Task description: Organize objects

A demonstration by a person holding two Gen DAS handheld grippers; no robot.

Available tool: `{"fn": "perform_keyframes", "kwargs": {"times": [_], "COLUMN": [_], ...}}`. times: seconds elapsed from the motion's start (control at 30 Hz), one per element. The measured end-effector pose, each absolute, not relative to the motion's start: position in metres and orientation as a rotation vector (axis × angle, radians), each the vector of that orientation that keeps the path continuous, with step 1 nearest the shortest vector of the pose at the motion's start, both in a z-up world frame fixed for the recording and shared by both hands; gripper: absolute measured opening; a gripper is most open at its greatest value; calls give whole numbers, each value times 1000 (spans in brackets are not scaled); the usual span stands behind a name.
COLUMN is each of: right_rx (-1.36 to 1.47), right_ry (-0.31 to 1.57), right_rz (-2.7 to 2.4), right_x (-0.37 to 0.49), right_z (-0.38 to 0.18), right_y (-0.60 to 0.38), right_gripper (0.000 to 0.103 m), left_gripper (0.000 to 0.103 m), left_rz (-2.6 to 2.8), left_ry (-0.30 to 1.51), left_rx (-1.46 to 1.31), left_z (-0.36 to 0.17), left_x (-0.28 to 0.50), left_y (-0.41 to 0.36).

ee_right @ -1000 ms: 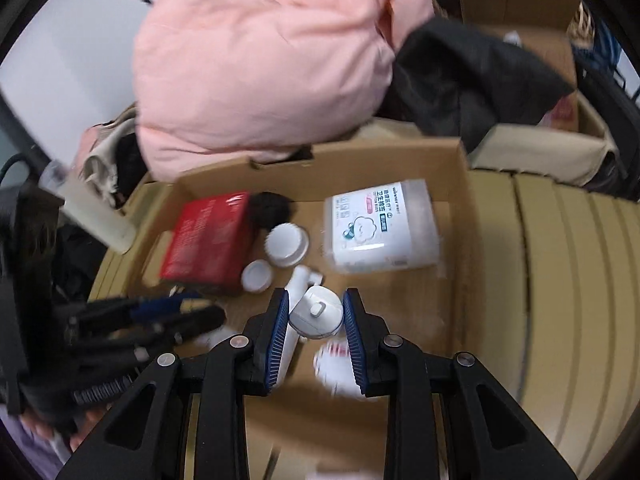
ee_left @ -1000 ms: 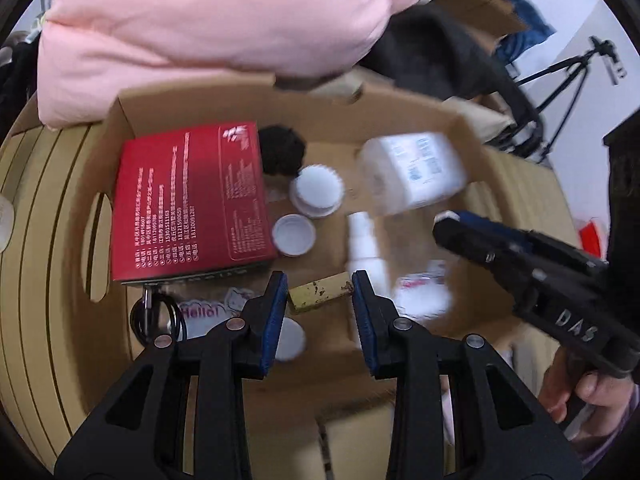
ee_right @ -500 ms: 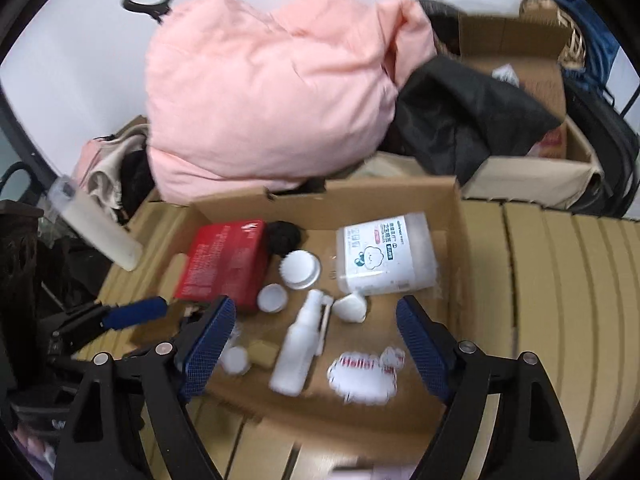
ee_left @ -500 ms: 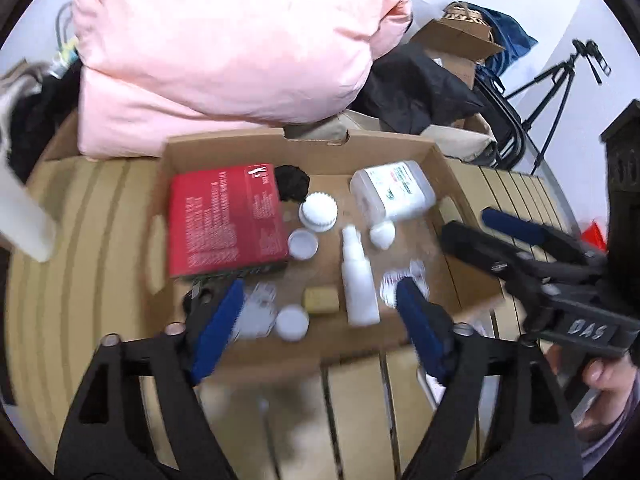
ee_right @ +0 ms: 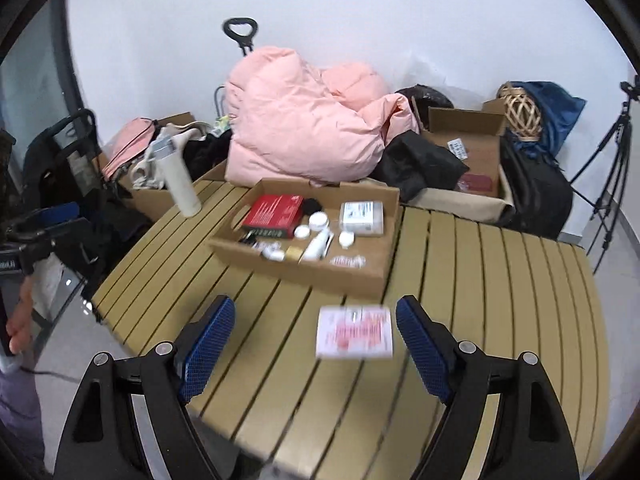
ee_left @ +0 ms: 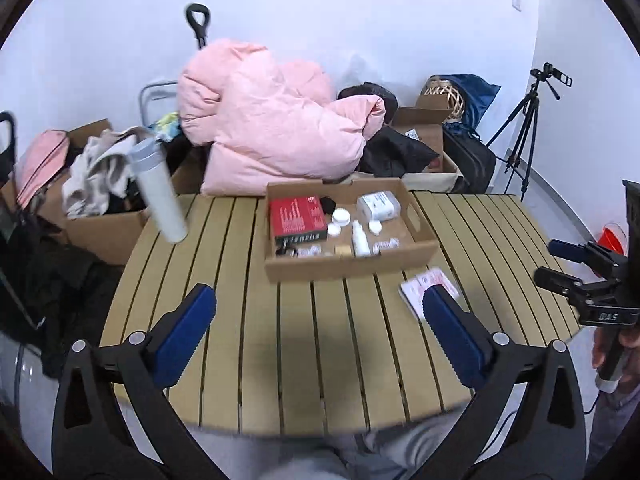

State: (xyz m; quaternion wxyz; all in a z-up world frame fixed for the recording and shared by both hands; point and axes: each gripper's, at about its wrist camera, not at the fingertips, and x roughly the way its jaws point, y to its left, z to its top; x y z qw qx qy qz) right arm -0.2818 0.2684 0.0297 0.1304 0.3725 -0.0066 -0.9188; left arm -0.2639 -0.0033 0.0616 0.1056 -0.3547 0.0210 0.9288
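A shallow cardboard box (ee_left: 352, 266) (ee_right: 296, 276) sits on the slatted table (ee_left: 280, 340) (ee_right: 500, 280). It holds a red box (ee_left: 296, 214) (ee_right: 274, 210), a white wipes pack (ee_left: 378, 205) (ee_right: 362, 218), a white spray bottle (ee_left: 359, 238) (ee_right: 318, 245), white caps and small items. A white-and-pink packet (ee_right: 354, 332) (ee_left: 424, 286) lies on the table in front of the box. My left gripper (ee_left: 318, 334) is open and empty, well back from the box. My right gripper (ee_right: 314, 342) is open and empty above the near table, the packet between its fingers' lines of sight.
A white tumbler (ee_left: 160, 192) (ee_right: 178, 184) stands at the table's far left edge. A pink duvet (ee_left: 272, 128) (ee_right: 308, 128), dark clothes and cardboard boxes (ee_right: 468, 152) pile behind the table. A tripod (ee_left: 524, 132) stands at right.
Both grippers opened wide, letting go of the small items in the box, and pulled far back and up from it. The whole table now shows.
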Motion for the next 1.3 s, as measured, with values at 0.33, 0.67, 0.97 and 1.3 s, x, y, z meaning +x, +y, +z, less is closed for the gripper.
{"fn": "perform_keyframes", "kwargs": {"times": [0.33,0.67,0.97,1.3], "right_rx": [1033,1058,988,1096], "right_ry": [11,-128,11,-85], "right_rz": [-2627,-2689,-2877,-2753], "right_x": [-131,-114,-136,-262], "right_z": [9,-19,-30,-64], "right_y": [238,255,263,311], "right_gripper": [86,86,86,84], "left_gripper": [103,103,103,74], "left_rz": [2705,2701,2643,2605], "left_ry": [-96,-84,-262,-108], "left_rx": [-1129,-1178,-1177,-1211], "left_z": [14,5,-28,-92], "left_x": [-153,-148,-199,-336], "left_y": [-7,10,32,135]}}
